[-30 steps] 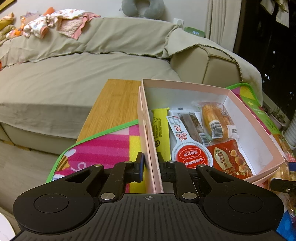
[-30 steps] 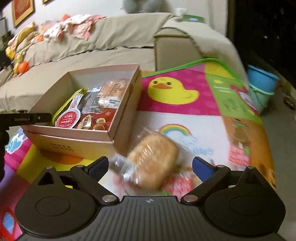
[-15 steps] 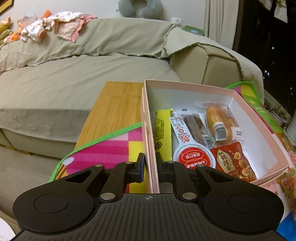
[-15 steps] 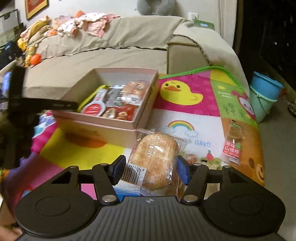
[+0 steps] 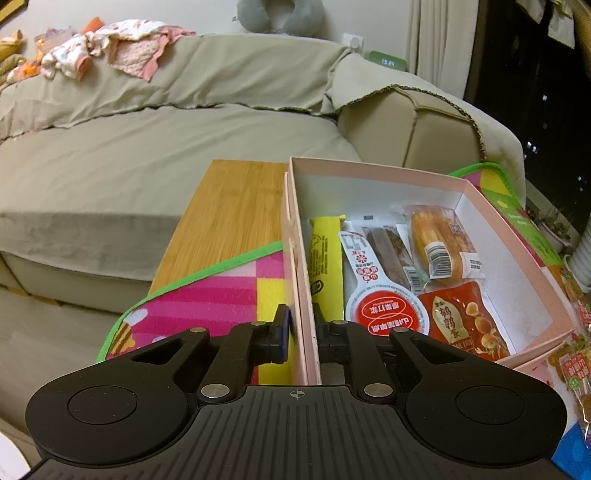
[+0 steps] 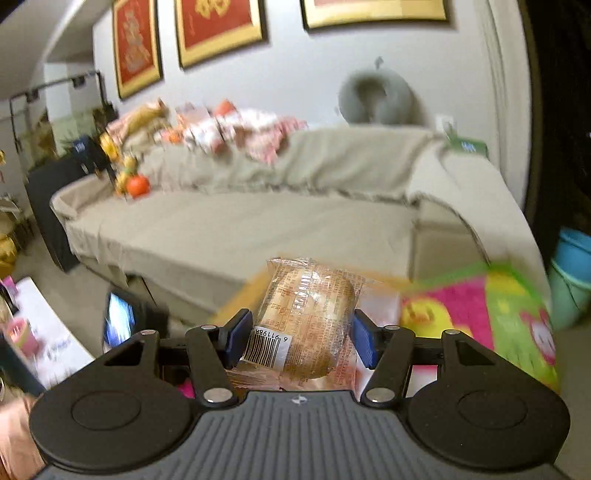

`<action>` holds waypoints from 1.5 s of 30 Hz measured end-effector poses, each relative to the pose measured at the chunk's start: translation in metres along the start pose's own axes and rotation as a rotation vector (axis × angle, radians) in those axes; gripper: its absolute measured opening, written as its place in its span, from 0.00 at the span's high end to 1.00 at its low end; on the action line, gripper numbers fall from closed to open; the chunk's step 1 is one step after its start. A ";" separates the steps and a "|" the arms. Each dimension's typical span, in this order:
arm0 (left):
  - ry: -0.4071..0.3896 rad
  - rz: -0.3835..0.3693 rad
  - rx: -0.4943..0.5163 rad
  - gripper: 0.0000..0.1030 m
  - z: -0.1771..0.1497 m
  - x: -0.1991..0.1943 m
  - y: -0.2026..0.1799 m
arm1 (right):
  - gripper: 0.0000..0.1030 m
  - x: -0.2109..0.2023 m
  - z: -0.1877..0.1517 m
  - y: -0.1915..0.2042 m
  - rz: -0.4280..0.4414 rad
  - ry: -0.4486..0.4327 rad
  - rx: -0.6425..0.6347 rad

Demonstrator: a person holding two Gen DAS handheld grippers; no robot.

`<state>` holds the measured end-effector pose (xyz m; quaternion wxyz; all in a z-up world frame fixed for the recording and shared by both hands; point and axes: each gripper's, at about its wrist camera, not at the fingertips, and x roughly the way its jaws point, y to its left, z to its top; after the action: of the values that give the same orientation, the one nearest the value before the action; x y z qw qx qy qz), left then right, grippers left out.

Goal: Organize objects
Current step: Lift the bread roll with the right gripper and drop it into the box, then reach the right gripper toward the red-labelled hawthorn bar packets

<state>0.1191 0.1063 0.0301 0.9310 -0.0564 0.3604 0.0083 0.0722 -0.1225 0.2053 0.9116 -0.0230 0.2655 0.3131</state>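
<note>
Change, right side: half a second ago the right gripper (image 6: 300, 341) held the wrapped bun (image 6: 306, 325) low over the play mat (image 6: 491, 317), with the box in sight ahead; now it is raised and tipped up, the view taking in the sofa (image 6: 258, 225), the wall and the framed pictures (image 6: 218, 29), and the surroundings are blurred.
Change, left side: almost none; the left gripper (image 5: 300, 332) stays clamped on the pink box (image 5: 373, 173), which sits a touch further right in the view.
Right gripper: closed part-way on the bun, both blue pads (image 6: 236, 338) pressing its sides.
Bun: held in clear printed wrap, long axis pointing away from the camera, barcode label at the near left end.
Left gripper: nearly closed, pinching the box's near left wall, one finger outside and one inside.
Box: open-topped, on the mat over a wooden table (image 5: 225, 218), long axis running away from the camera.
Inside the box: yellow packet (image 5: 325, 258) along the left wall, red-and-white sachet (image 5: 376, 295), dark snack bar (image 5: 391, 247), wrapped bread (image 5: 439, 240), red nut pouch (image 5: 461, 321).
Around: more snack packets (image 5: 574, 373) beside the box's right corner; grey neck pillow (image 6: 376, 96) on the sofa back; blue bucket (image 6: 572, 273) at the far right.
</note>
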 end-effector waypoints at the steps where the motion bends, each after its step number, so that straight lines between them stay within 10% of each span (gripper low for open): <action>1: 0.000 0.000 -0.001 0.87 0.000 0.000 0.000 | 0.44 0.006 0.011 0.002 0.011 -0.018 0.002; 8: -0.002 -0.013 -0.008 0.86 -0.002 -0.002 0.002 | 0.19 0.073 0.057 -0.005 0.027 -0.037 0.044; 17: -0.010 -0.018 -0.024 0.86 -0.003 -0.001 0.003 | 0.03 0.068 -0.028 -0.037 -0.127 0.060 0.058; 32: -0.005 -0.007 -0.018 0.86 -0.004 -0.002 0.001 | 0.00 0.007 -0.181 -0.068 -0.480 0.220 0.048; 45: -0.002 -0.001 -0.016 0.86 -0.006 -0.003 0.001 | 0.00 -0.016 -0.211 -0.109 -0.435 0.175 0.389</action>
<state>0.1129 0.1069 0.0281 0.9309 -0.0642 0.3594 0.0106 0.0260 -0.2631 0.0183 0.9181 0.0688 0.3870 0.0509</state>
